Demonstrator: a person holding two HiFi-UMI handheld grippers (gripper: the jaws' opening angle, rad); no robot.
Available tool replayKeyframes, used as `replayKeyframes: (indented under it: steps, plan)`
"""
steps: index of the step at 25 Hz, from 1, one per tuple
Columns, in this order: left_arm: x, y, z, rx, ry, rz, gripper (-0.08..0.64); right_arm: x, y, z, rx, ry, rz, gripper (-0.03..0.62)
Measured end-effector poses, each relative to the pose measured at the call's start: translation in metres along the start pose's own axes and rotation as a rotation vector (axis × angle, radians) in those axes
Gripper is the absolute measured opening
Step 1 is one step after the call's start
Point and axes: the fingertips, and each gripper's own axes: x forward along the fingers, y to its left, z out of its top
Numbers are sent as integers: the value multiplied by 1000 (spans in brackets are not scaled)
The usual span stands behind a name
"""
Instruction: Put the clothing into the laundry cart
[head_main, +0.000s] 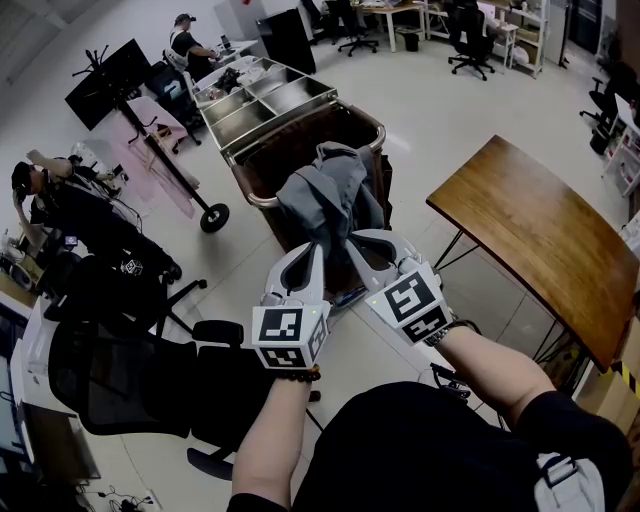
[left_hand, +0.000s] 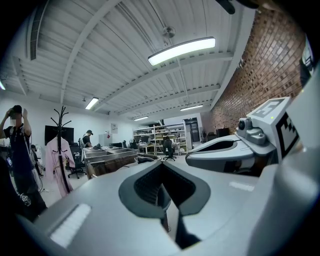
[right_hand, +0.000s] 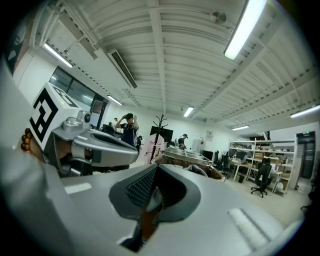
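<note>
We hold the grey garment (head_main: 330, 200) by two pinches, one in each hand, so that it hangs spread out and off the floor rather than bunched. The left gripper (head_main: 316, 248) has its fingers closed on one fold of the cloth. The right gripper (head_main: 356, 240) is clamped on the fold just beside it. In each gripper view a thin sliver of grey fabric shows between the pressed-together pads. Both grippers point level and sit close side by side, which keeps the load balanced between our hands.

From the fingers the garment falls away in front of us, its bulk lying over the near rim of the laundry cart (head_main: 285, 150) and partly across the brown opening. We cannot tell whether it touches the rim. In our judgement the garment is not yet in. It needs carrying further over the opening before we let go, or it may slide down the cart's near side.
</note>
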Motion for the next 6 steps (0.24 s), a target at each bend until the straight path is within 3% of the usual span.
replayKeyframes:
  steps: [6]
  plan:
    - [-4, -1, 0, -1, 1, -2, 2, -2, 4, 1, -5, 3, 0, 0]
